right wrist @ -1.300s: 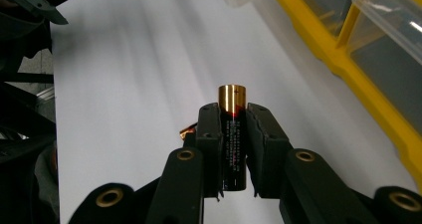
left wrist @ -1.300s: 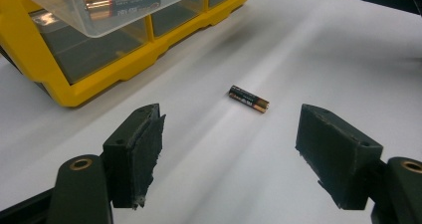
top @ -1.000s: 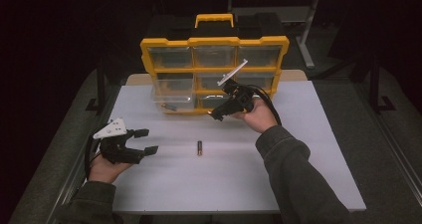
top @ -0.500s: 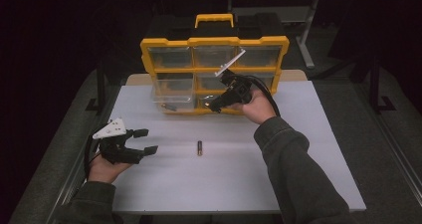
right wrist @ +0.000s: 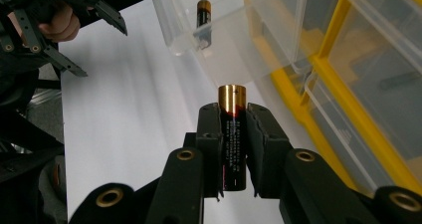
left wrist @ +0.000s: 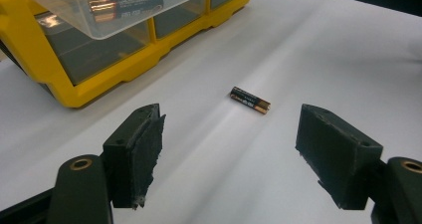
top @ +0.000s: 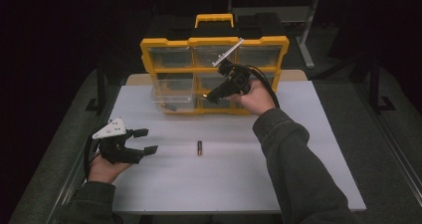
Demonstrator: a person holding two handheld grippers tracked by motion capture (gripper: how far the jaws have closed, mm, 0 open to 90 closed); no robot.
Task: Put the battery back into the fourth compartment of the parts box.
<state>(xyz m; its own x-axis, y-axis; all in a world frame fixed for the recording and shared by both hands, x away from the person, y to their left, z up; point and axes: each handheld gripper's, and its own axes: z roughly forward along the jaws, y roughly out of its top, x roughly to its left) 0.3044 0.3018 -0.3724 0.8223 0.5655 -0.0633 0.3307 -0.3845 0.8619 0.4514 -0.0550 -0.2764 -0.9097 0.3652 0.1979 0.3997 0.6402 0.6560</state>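
Fingers (right wrist: 211, 134) of the right gripper (top: 211, 95): clamped on the black body of a held battery (right wrist: 232, 134), one pad on each side. Points the gold cap up and away, long axis in line with the jaws. Hovers raised off the table (top: 298, 149), just short of the clear drawer (right wrist: 184, 35) pulled out of the yellow organizer (top: 214, 42). Ahead and slightly left of the cap: that drawer's open top, with another battery (right wrist: 203, 12) already inside near the far wall. Probably calls for a short push forward over the near rim, then a tilt so the cap goes in first; risks catching the rim if brought in too low.

Further out, the left gripper (top: 144, 140): jaws wide apart, holding nothing, low at the table's near left. Faces a loose battery (left wrist: 250, 100) lying flat on the white surface ahead, well clear of both pads, long axis roughly crosswise to the reach. Nearer to that one than the right hand.
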